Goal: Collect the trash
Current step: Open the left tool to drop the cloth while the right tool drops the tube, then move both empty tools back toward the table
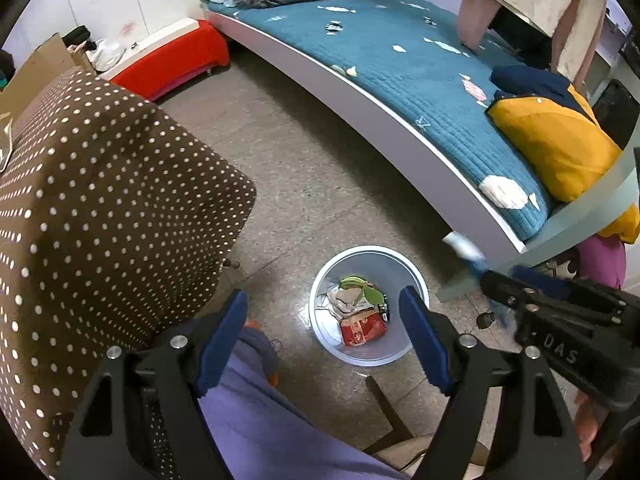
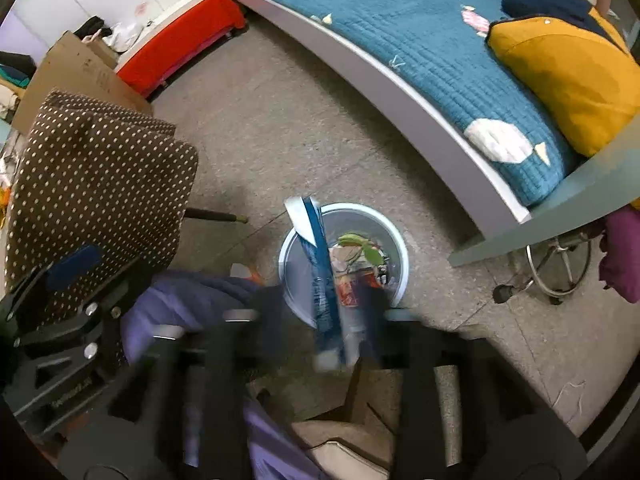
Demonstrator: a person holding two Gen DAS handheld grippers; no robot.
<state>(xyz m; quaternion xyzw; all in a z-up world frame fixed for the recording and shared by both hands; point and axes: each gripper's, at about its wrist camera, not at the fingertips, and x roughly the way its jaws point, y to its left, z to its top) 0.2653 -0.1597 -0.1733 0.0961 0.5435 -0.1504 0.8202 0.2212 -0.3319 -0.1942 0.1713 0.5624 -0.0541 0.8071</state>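
Observation:
A round white trash bin (image 1: 372, 249) stands on the floor and holds a red packet (image 1: 362, 328), green scraps and crumpled paper. My left gripper (image 1: 324, 340) hangs above it, open and empty, its blue pads (image 1: 224, 336) wide apart. In the right wrist view the same bin (image 2: 348, 207) lies straight below my right gripper (image 2: 324, 312), which is motion-blurred with its fingers apart. A long blue and white wrapper (image 2: 320, 264) stands upright between them over the bin's near rim. From the left wrist view that wrapper (image 1: 466, 254) sticks out of the right gripper (image 1: 506, 284) beside the bin.
A brown polka-dot chair back (image 1: 100, 200) rises at the left. A bed with a blue quilt (image 1: 400, 80) and a yellow cushion (image 1: 552, 144) runs along the right. A person's purple clothing (image 1: 260, 420) fills the near side. A wheeled chair base (image 2: 556, 268) sits right of the bin.

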